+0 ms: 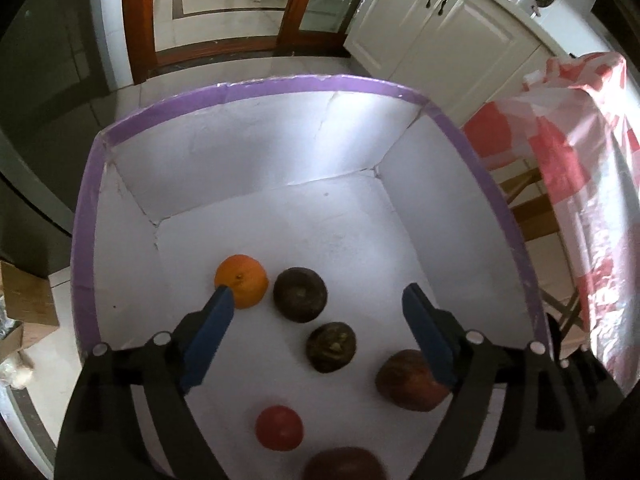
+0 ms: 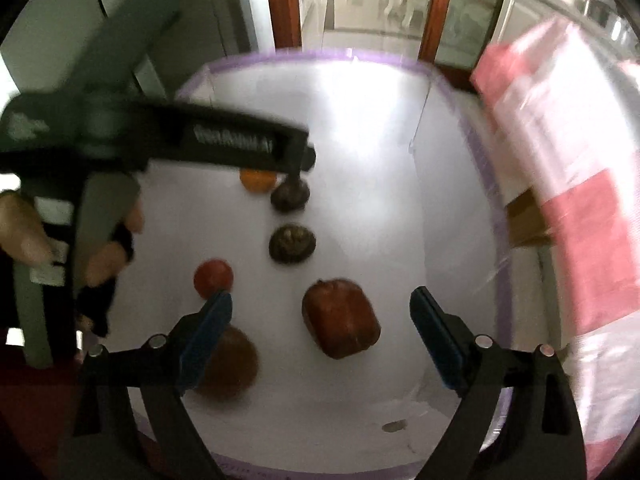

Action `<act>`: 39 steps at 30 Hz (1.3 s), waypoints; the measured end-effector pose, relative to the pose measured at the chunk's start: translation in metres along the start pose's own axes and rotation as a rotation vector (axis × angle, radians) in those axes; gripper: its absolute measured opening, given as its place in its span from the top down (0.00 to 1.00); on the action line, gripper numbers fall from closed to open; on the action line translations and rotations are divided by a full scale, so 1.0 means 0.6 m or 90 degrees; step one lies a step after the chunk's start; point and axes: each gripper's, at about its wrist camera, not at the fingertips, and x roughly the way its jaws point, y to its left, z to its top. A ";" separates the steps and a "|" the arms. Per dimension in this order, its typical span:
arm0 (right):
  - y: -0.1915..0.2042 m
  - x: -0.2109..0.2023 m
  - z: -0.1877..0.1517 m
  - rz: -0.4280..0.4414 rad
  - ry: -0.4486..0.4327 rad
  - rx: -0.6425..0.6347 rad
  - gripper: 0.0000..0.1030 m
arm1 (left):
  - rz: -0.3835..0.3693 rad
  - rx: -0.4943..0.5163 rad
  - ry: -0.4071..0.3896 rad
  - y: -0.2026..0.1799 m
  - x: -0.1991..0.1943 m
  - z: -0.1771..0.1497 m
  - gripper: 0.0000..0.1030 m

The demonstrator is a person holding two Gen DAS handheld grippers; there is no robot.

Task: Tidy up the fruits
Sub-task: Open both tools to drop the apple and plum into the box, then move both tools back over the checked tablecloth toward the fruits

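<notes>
Both grippers, left (image 1: 316,292) and right (image 2: 322,298), fingers wide, empty. Risk: round red-brown fruit (image 2: 340,322) rolling inside white purple-rimmed box (image 1: 240,94) if nudged.

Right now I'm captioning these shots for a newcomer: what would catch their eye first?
A big white box with a purple rim fills both views. Six fruits lie scattered on its floor; the bright orange at the far end stands out beside two dark round fruits. Both grippers, left and right, hang open above them.

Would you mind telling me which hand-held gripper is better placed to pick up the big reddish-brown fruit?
Right hand-held gripper, probably: it is open with that fruit centred between its fingers.
</notes>
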 end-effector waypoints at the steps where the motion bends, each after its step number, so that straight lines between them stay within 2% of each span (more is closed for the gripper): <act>1: -0.001 -0.008 0.008 -0.005 -0.012 -0.002 0.14 | -0.005 -0.001 -0.002 -0.001 0.000 -0.001 0.14; 7: -0.002 -0.089 0.021 -0.038 -0.113 -0.006 0.14 | -0.020 -0.006 -0.036 -0.017 -0.029 0.005 0.10; 10: -0.011 -0.151 0.021 -0.046 -0.180 0.011 0.14 | -0.042 0.008 -0.079 -0.049 -0.065 0.027 0.09; 13: -0.028 -0.227 0.015 -0.069 -0.260 0.037 0.14 | -0.073 0.031 -0.142 -0.095 -0.115 0.059 0.02; 14: -0.033 -0.247 0.012 -0.078 -0.281 0.044 0.14 | -0.086 0.043 -0.171 -0.118 -0.137 0.069 0.01; 17: -0.065 -0.315 -0.005 -0.115 -0.361 0.092 0.14 | -0.128 0.088 -0.218 -0.187 -0.180 0.090 0.01; 20: -0.119 -0.379 -0.034 -0.140 -0.424 0.181 0.14 | -0.167 0.147 -0.220 -0.280 -0.199 0.102 0.01; 23: -0.177 -0.435 -0.075 -0.176 -0.477 0.268 0.14 | -0.174 0.230 -0.220 -0.389 -0.201 0.097 0.01; 26: -0.253 -0.471 -0.133 -0.220 -0.496 0.378 0.14 | -0.166 0.315 -0.197 -0.509 -0.180 0.080 0.01; 30: -0.344 -0.486 -0.210 -0.253 -0.497 0.520 0.14 | -0.184 0.398 -0.149 -0.647 -0.127 0.058 0.01; 33: -0.408 -0.494 -0.269 -0.275 -0.495 0.619 0.14 | -0.187 0.469 -0.138 -0.741 -0.081 0.033 0.01; 36: -0.485 -0.495 -0.332 -0.298 -0.464 0.734 0.14 | -0.199 0.479 -0.120 -0.823 -0.033 0.034 0.01; 39: -0.553 -0.493 -0.379 -0.324 -0.427 0.808 0.14 | -0.217 0.468 -0.108 -0.867 0.004 0.046 0.01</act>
